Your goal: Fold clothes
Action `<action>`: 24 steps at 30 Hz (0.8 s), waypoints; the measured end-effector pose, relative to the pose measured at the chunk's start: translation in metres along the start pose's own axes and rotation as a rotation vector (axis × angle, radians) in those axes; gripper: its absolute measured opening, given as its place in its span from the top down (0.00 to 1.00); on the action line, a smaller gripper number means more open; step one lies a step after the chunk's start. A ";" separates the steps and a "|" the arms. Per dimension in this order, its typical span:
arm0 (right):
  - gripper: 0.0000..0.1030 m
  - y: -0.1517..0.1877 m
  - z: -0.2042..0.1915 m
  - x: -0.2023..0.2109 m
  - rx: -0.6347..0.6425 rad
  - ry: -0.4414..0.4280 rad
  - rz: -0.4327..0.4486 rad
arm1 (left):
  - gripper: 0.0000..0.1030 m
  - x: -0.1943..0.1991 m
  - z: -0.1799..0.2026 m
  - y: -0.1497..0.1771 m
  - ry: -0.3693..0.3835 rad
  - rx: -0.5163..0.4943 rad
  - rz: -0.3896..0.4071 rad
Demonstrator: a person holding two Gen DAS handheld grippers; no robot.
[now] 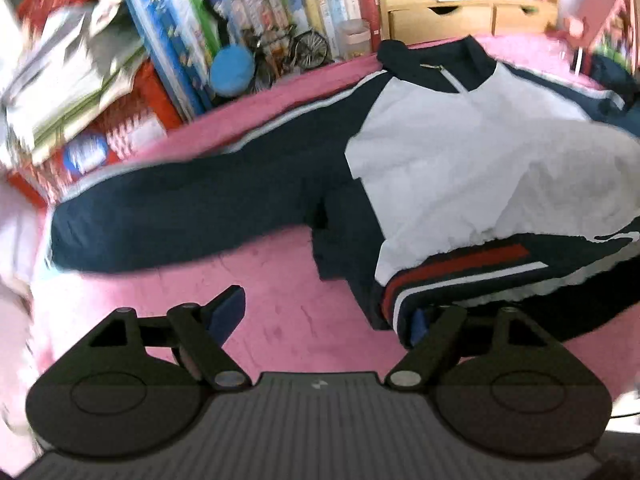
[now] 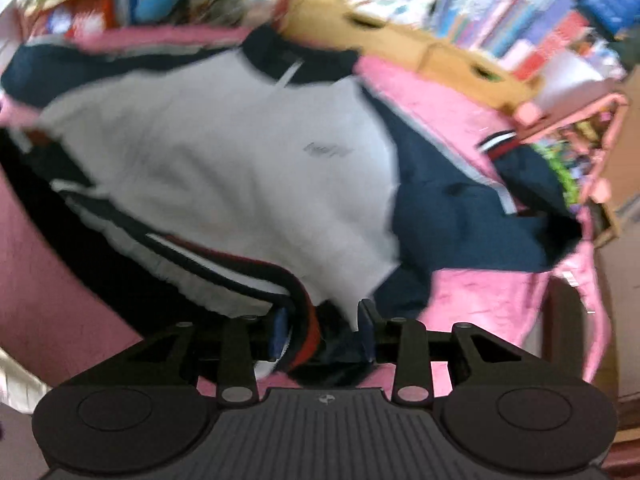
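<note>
A navy and white zip jacket (image 1: 460, 152) lies spread on a pink cover (image 1: 288, 264), collar at the far side. Its left sleeve (image 1: 180, 224) stretches out to the left. My left gripper (image 1: 324, 316) hangs open over bare pink cover, with its right finger at the edge of the red-and-white striped hem (image 1: 460, 268). In the right wrist view the jacket (image 2: 224, 168) fills the middle. My right gripper (image 2: 324, 326) stands partly open, with the bunched striped hem (image 2: 308, 320) lying loosely between its fingers.
Rows of books (image 1: 224, 20) line the far edge, with a model bicycle (image 1: 292, 52), a blue round object (image 1: 232, 68) and a wooden drawer box (image 1: 440, 16) in front of them. A pink rack (image 2: 600, 140) stands at the right, beside the cover's edge.
</note>
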State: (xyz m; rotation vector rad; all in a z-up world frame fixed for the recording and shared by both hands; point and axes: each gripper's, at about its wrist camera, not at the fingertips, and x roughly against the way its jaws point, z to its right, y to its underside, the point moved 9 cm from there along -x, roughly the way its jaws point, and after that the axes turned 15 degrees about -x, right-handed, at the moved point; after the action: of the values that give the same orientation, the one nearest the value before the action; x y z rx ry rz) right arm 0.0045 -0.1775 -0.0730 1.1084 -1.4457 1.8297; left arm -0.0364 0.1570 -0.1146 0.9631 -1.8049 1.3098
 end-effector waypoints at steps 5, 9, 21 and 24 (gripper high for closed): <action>0.60 -0.010 0.025 0.039 -0.047 -0.041 0.005 | 0.22 0.028 0.000 0.033 0.149 0.080 -0.083; 0.52 0.019 0.027 0.050 -0.005 -0.081 -0.078 | 0.20 0.037 0.019 0.066 0.192 0.034 -0.175; 0.42 0.133 0.027 0.006 0.131 -0.095 -0.374 | 0.18 -0.004 0.089 0.144 0.270 -0.017 -0.426; 0.38 0.147 0.028 -0.009 0.176 -0.089 -0.412 | 0.14 -0.016 0.102 0.152 0.290 -0.046 -0.460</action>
State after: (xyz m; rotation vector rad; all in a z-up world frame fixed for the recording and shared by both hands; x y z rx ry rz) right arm -0.1043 -0.2436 -0.1528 1.4672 -1.0181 1.6484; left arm -0.1726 0.0940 -0.2208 1.0273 -1.2923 1.0488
